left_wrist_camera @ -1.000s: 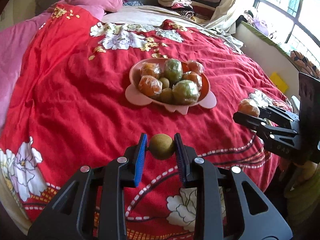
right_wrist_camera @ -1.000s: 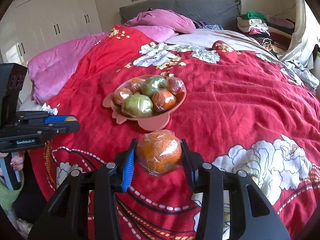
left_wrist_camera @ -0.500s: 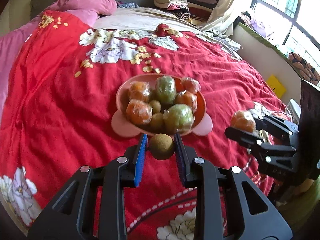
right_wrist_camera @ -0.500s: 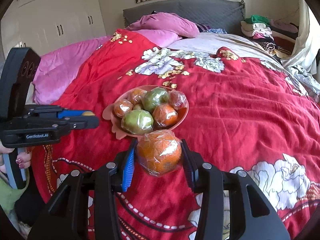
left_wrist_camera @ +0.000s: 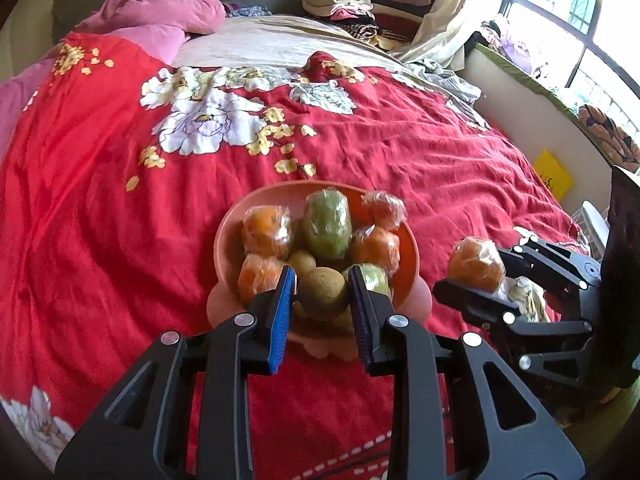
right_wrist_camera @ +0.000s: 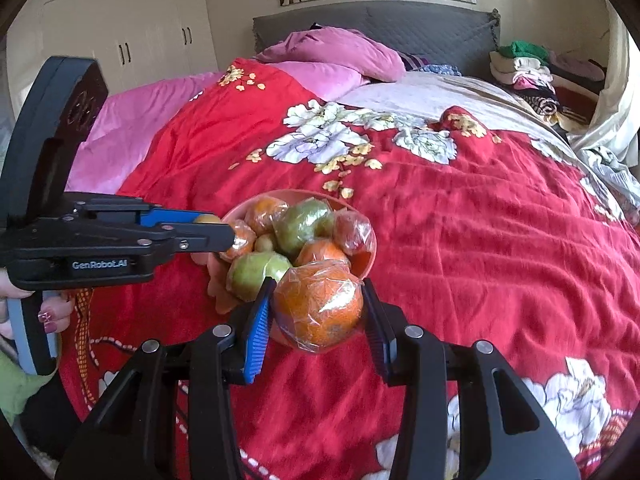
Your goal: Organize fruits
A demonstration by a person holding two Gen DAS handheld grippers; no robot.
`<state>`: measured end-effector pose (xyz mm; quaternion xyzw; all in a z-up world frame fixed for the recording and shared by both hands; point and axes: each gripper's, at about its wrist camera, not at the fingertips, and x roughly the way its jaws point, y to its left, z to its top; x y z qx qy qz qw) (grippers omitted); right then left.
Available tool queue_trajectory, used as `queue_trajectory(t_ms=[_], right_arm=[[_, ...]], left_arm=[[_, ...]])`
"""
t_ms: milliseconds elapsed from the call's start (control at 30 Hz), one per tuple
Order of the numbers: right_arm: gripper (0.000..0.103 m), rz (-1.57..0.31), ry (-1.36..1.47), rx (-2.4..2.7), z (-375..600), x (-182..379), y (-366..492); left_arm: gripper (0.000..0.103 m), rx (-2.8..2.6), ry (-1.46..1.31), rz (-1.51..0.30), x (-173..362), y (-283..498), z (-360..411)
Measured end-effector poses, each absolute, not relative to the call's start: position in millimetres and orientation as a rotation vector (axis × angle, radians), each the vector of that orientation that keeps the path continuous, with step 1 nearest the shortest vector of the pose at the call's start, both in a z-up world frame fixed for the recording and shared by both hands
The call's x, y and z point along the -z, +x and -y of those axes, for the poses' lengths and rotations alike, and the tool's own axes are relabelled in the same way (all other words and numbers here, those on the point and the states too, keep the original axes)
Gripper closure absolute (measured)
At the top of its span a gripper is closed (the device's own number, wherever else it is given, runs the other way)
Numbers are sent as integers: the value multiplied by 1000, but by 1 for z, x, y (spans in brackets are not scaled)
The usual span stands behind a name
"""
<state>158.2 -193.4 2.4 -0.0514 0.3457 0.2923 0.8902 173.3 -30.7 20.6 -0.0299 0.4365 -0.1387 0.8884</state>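
A pink bowl [left_wrist_camera: 228, 236] sits on the red floral bedspread, holding several wrapped oranges, green fruits and small kiwis. My left gripper [left_wrist_camera: 322, 294] is shut on a brown kiwi [left_wrist_camera: 323, 293], held just above the bowl's near rim. My right gripper [right_wrist_camera: 318, 306] is shut on a plastic-wrapped orange [right_wrist_camera: 319, 304], held over the bowl's near right edge [right_wrist_camera: 370, 254]. In the left wrist view the right gripper with its orange [left_wrist_camera: 476, 265] is to the right of the bowl. In the right wrist view the left gripper [right_wrist_camera: 208, 228] reaches the bowl from the left.
The red bedspread [left_wrist_camera: 100, 200] covers the bed. Pink pillows [right_wrist_camera: 332, 56] and a grey headboard [right_wrist_camera: 400, 20] are at the far end. Folded clothes [left_wrist_camera: 352, 4] are stacked at the back right. A window ledge [left_wrist_camera: 540, 92] runs along the right.
Both grippers have moved forward to the bowl with their fruits still held. The kiwi is now over the bowl's near rim, and the orange at its right edge.
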Motion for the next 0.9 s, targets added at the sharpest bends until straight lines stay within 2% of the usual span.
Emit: queue_trajectory(t_ms=[900], right_arm=[[62, -715, -149, -673, 171, 11, 184]], left_arm=[[83, 296, -88, -953, -2, 217, 31]])
